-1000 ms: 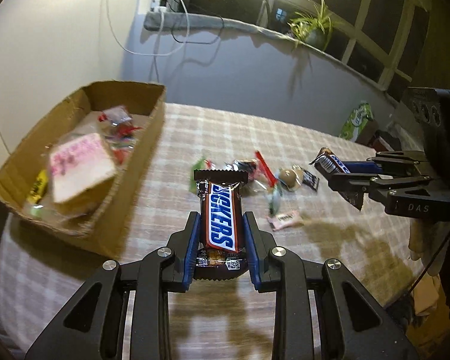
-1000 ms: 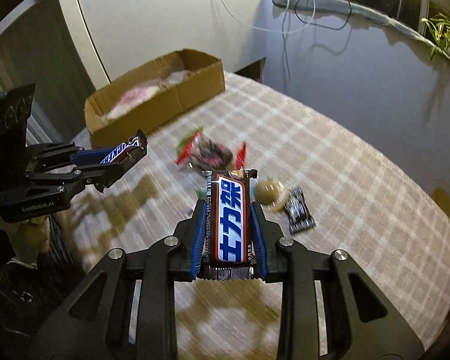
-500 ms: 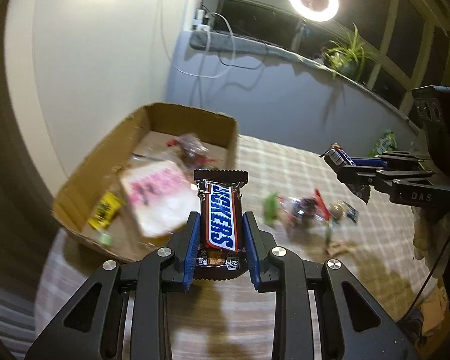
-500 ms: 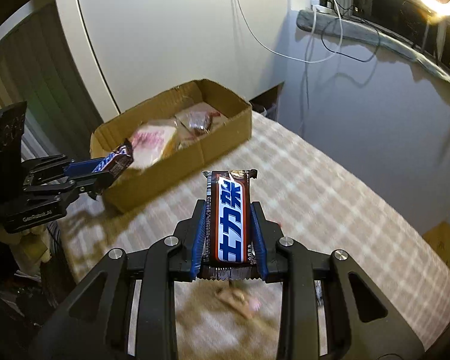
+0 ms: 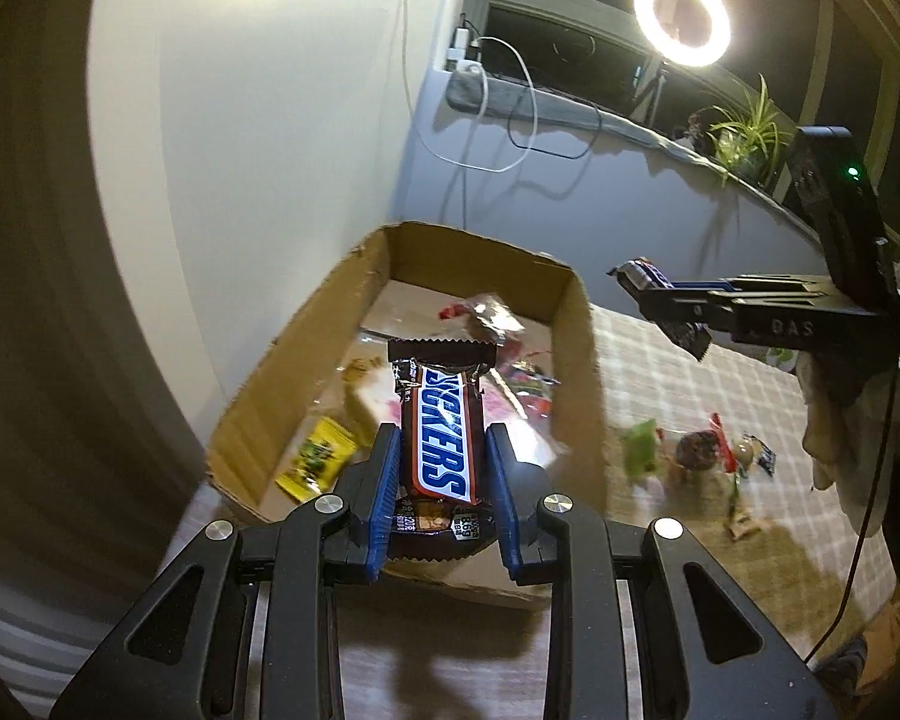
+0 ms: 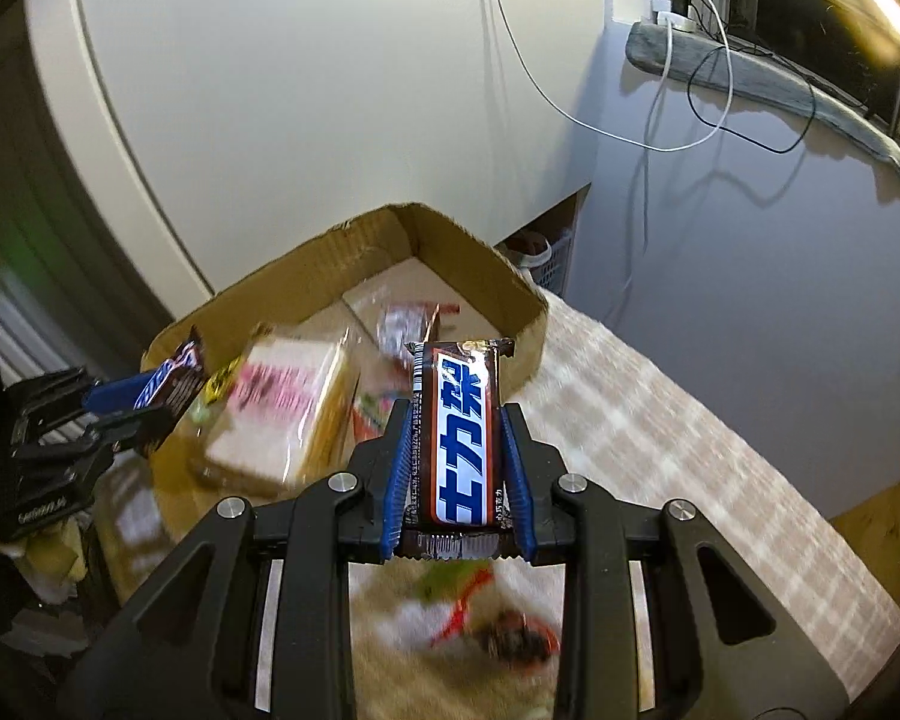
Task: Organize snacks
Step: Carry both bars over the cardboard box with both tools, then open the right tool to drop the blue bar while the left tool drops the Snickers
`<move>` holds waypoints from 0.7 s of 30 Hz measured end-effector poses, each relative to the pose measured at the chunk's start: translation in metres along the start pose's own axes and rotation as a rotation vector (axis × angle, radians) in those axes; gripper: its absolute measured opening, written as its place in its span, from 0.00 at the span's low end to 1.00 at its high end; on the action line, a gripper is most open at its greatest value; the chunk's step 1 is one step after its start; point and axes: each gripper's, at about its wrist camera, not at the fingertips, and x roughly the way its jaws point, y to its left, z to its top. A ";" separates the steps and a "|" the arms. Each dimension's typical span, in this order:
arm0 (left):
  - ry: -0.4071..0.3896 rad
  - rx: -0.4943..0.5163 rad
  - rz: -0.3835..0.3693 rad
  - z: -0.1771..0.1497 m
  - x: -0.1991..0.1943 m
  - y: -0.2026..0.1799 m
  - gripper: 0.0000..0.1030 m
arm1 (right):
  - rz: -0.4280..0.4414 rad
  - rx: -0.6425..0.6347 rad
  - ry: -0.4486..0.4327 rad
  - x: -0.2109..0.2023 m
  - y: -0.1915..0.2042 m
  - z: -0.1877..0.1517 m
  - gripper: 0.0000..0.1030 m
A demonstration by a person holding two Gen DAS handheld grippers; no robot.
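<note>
My left gripper (image 5: 443, 456) is shut on a Snickers bar (image 5: 441, 426) and holds it over the near end of the open cardboard box (image 5: 576, 324). My right gripper (image 6: 455, 444) is shut on a second Snickers bar (image 6: 461, 438) with Chinese lettering, held above the table beside the box (image 6: 486, 264). The box holds a pink-and-white packet (image 6: 282, 402), a yellow packet (image 5: 318, 462) and other wrapped snacks. Each gripper shows in the other's view, the right one in the left wrist view (image 5: 660, 300) and the left one in the right wrist view (image 6: 156, 402).
Several loose snacks (image 5: 696, 450) lie on the checked tablecloth (image 5: 690, 372) right of the box. A white wall stands right behind the box. A ring light (image 5: 681, 18), cables and a plant (image 5: 744, 138) are at the window sill.
Both grippers have swung from the pile of loose snacks toward the box, each keeping its bar. The box now fills the middle of both views and looks much closer.
</note>
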 end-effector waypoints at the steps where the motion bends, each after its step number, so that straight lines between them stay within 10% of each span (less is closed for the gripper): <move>1: 0.000 -0.004 0.003 0.001 0.001 0.002 0.26 | 0.004 0.002 0.003 0.006 0.001 0.005 0.29; 21: 0.006 -0.032 0.031 0.010 0.019 0.019 0.33 | 0.029 0.013 0.015 0.070 0.007 0.040 0.29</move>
